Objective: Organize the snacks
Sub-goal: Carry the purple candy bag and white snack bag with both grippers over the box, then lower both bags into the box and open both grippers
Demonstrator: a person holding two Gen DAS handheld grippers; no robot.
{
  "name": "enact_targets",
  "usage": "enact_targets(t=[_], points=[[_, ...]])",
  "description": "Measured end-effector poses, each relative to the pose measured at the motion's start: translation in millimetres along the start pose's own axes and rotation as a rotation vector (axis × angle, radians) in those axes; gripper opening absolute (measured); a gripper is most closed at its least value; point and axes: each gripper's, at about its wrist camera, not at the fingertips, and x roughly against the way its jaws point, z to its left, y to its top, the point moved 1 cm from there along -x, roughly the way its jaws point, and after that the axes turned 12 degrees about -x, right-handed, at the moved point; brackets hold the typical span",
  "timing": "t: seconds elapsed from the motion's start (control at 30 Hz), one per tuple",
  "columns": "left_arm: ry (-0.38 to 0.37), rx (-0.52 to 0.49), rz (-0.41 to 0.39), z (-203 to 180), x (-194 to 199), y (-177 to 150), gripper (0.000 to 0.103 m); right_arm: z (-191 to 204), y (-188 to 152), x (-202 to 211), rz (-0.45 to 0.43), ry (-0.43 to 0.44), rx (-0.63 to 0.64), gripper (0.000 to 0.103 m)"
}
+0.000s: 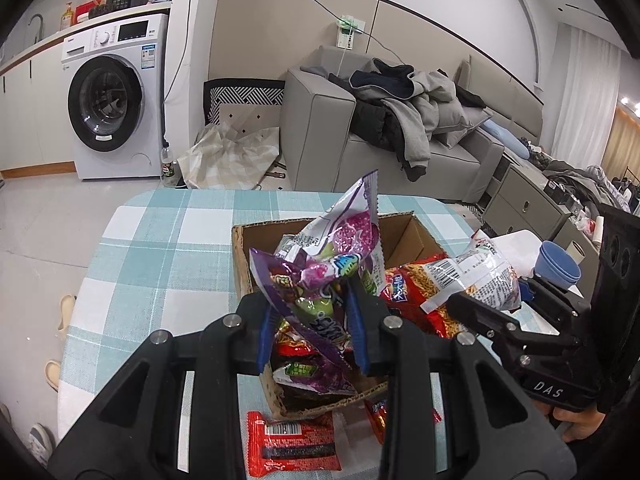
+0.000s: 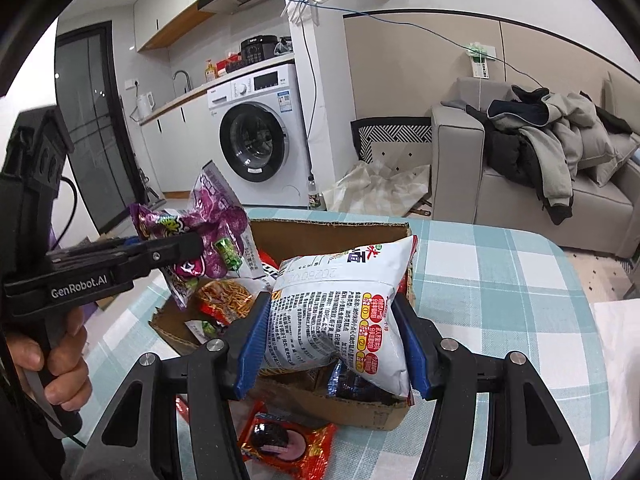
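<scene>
Two snack bags are held above the cardboard box [image 2: 360,412] on the bench [image 1: 160,240]: purple bags [image 1: 320,280] pinched by the left hand-held gripper [image 1: 314,328], white bag [image 2: 340,312] clamped by the right hand-held gripper [image 2: 334,344]. Light, crinkly, slippery film; sealed edges likely grip best.

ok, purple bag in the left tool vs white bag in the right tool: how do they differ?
The purple snack bag is crumpled and thin, pinched by the nearly closed left tool; the white snack bag is puffy, spanning the wider-set right tool. The purple one shows glossy graphics, the white one mostly printed text with red labels. Both are held above the cardboard box.
</scene>
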Motion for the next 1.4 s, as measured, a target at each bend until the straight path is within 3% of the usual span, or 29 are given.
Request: enact_targets(t=[0.57, 0.7, 0.9, 1.07, 1.17, 1.23, 1.33, 1.4], points=[[0.019, -0.003, 0.01, 1, -27, -2, 0.028, 6, -13, -42, 0.071, -0.039, 0.072, 0.06], [0.015, -0.001, 0.012, 0, -29, -1, 0.028, 5, -11, -44, 0.101, -0.013, 0.059, 0.06], [-0.004, 0.008, 0.015, -1, -37, 3, 0.028, 1, -8, -34, 0.071, 0.0, 0.043, 0.073], [-0.02, -0.007, 0.017, -6, -45, 4, 0.028, -7, -6, -19, 0.028, -0.011, 0.03, 0.075], [-0.033, -0.008, 0.049, -8, -53, 1, 0.028, -13, -9, -11, 0.019, -0.027, 0.011, 0.082], [-0.032, -0.009, 0.06, -10, -55, 1, 0.032, -17, -10, -6, 0.014, -0.037, -0.006, 0.083], [-0.048, -0.007, 0.069, -12, -49, 0, 0.05, -25, -12, 2, 0.006, -0.051, -0.033, 0.085], [-0.039, -0.011, 0.059, -12, -42, 1, 0.074, -29, -15, 4, 0.009, -0.062, -0.046, 0.085]])
